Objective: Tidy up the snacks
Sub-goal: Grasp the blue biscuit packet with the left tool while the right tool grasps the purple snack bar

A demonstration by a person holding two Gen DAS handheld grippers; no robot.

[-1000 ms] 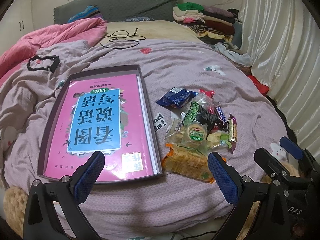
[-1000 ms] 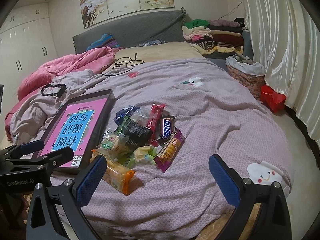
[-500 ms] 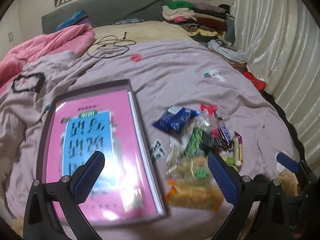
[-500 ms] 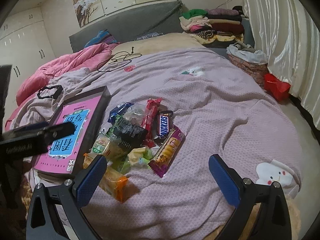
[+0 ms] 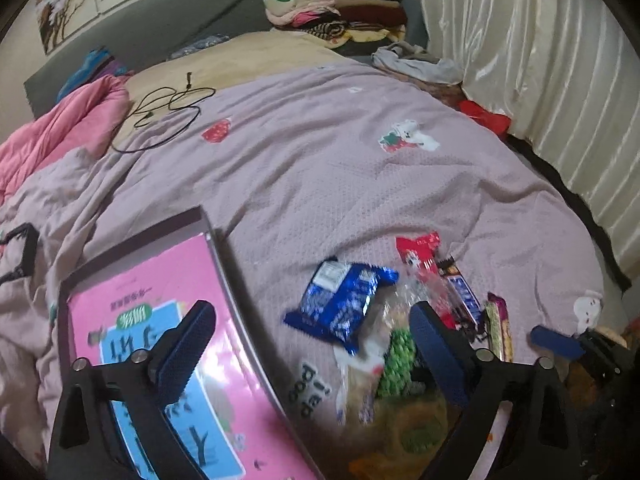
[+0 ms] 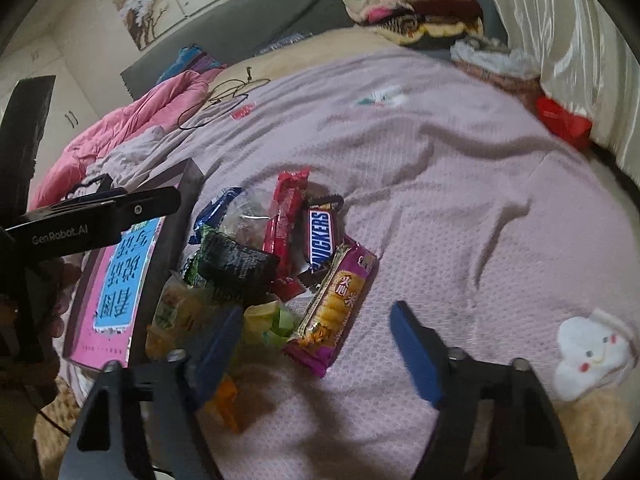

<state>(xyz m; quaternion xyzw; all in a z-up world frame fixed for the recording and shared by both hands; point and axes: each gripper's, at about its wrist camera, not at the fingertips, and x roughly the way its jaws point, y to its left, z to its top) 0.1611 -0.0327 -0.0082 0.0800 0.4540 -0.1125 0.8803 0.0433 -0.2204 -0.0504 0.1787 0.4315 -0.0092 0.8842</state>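
Note:
A pile of snack packets lies on the mauve bedspread: a blue packet (image 5: 344, 308), a red packet (image 6: 285, 216), a Snickers bar (image 6: 323, 236), a purple cracker pack (image 6: 334, 312) and a dark green packet (image 6: 236, 268). A shallow grey box (image 5: 224, 256) with a pink book (image 5: 160, 380) in it lies left of the pile. My left gripper (image 5: 312, 352) is open above the box edge and the blue packet. My right gripper (image 6: 320, 356) is open just short of the purple pack. Both are empty.
A pink duvet (image 5: 56, 128) lies at the far left, with a black cable (image 5: 168, 108) beyond the box. Folded clothes (image 5: 340, 12) are stacked at the headboard. A white curtain (image 5: 540, 60) and a red bag (image 5: 484, 116) stand at the right. The bed edge is near the grippers.
Both grippers have moved forward and lower toward the snack pile. The left one now hangs over the box edge and blue packet; the right one is close to the purple pack.

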